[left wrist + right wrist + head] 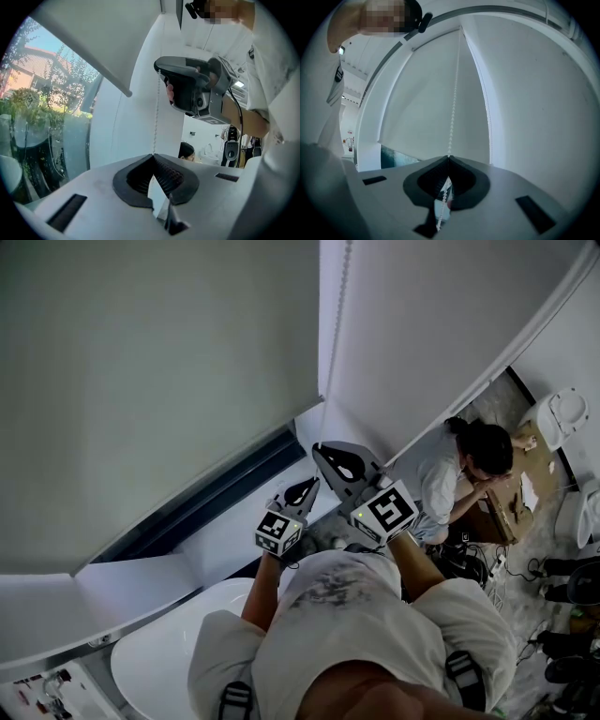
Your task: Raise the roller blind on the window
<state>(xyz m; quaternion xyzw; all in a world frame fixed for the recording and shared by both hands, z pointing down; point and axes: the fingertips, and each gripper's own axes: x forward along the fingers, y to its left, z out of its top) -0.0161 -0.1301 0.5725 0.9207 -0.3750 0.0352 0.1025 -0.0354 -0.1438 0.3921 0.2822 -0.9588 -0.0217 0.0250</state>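
Two-handed haul on chain [453, 105] in hand, left gripper [153, 155] and right gripper [449, 159] each pinched shut on it beside the blind [159, 381], part-raised and covering most of the window [225, 487]; next, probably: loosen one gripper, reach higher up the chain, reclamp, draw down.

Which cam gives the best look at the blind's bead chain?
Right gripper view: the bead chain runs down the blind into the shut right gripper. Left gripper view shows a shorter stretch entering the left gripper. Head view barely resolves it.
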